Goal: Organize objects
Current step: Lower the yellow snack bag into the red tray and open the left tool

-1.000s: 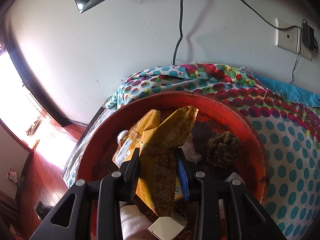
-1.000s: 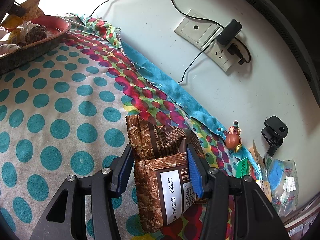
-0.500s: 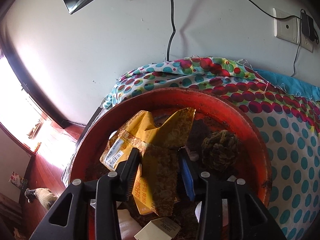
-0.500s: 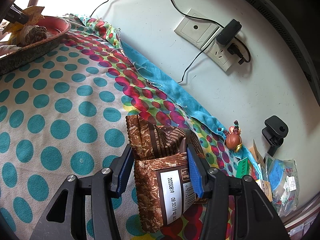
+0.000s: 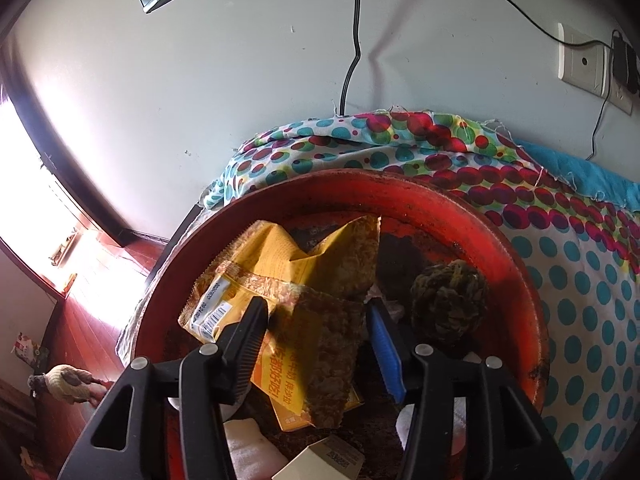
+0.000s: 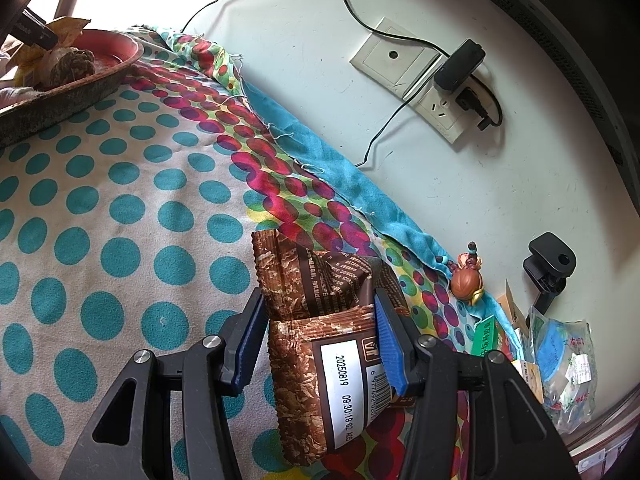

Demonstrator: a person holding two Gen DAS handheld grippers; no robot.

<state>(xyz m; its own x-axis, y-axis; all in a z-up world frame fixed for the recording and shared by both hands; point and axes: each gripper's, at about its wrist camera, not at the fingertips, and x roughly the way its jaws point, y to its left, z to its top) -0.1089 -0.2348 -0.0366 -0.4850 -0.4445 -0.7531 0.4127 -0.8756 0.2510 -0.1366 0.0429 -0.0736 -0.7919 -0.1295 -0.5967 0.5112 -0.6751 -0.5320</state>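
Note:
My left gripper (image 5: 318, 330) is shut on a yellow snack packet (image 5: 304, 300) and holds it inside the round red tray (image 5: 400, 192). A pine cone (image 5: 450, 300) lies in the tray to the right of the packet. My right gripper (image 6: 320, 332) is shut on a brown snack packet (image 6: 320, 340) over the dotted cloth (image 6: 120, 220). The red tray also shows far left in the right wrist view (image 6: 80, 88).
White items and a small carton (image 5: 324, 460) lie at the tray's near side. A wall socket with a plug (image 6: 448, 80), a small figurine (image 6: 466, 280), a black clamp (image 6: 550, 268) and bagged items (image 6: 560, 360) stand at the right. The table edge and wood floor (image 5: 80, 300) are left.
My left gripper has moved lower and to the left over the tray with the yellow packet. The right gripper and its brown packet have not moved.

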